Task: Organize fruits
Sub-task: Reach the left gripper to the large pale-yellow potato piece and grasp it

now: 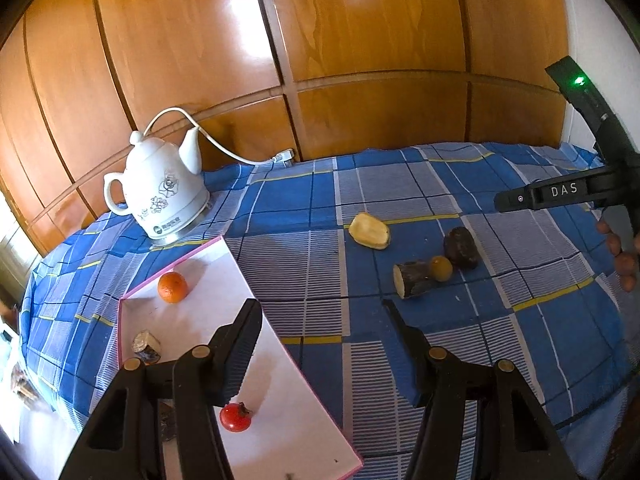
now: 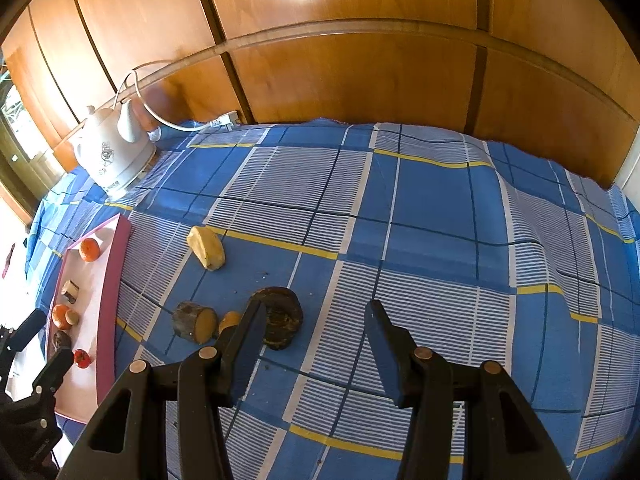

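My left tongs [image 1: 320, 312] hang open w/ nothing between the fingers, over the right edge of the pink-rimmed tray [image 1: 256, 280]; my right tongs [image 2: 316, 312] also open & empty, well right of the tray above bare checked cloth [image 2: 440, 208]. On the tray, near to far: red fruit [image 1: 235, 417], a wrapped lump [image 1: 146, 346], an orange [image 1: 172, 287]. Right of the tray, on open cloth w/ room all round: a cut log piece [image 1: 412, 278] touching a small yellow-brown fruit [image 1: 441, 268], a dark lump [image 1: 461, 247] just beside, a yellow chunk [image 1: 369, 231] farther back; the white kettle [image 1: 160, 192] sits just behind the tray by the wood wall.
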Available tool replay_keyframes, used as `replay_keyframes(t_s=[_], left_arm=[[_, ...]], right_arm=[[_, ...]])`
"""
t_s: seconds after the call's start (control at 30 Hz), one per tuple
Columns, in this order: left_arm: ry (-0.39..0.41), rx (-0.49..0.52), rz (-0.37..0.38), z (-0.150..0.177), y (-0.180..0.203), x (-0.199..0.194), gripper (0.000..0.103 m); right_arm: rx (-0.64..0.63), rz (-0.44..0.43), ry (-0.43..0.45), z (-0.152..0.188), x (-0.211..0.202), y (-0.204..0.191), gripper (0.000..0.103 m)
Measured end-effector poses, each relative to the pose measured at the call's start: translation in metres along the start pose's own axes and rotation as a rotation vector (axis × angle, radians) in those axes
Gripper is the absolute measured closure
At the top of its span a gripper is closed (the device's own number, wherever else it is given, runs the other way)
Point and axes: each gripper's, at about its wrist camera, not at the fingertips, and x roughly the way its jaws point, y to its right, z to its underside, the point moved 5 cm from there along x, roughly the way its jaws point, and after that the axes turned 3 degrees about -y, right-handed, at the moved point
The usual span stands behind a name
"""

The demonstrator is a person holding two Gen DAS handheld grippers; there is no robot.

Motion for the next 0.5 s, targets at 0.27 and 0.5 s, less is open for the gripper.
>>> replay_keyframes(t_s=[0.27,0.5], left_arm=[[-0.006,0.009,0.004,-0.004,0.006,0.006,0.043],[-0.009,0.019,0.013,-0.007,0.011,0.012,0.043]], right_arm=[[0.006,-0.01,-0.008,0.0,0.001,-0.001,0.051],[0.012,-0.014,-0.008,0.0,0.0,0.0,0.051]])
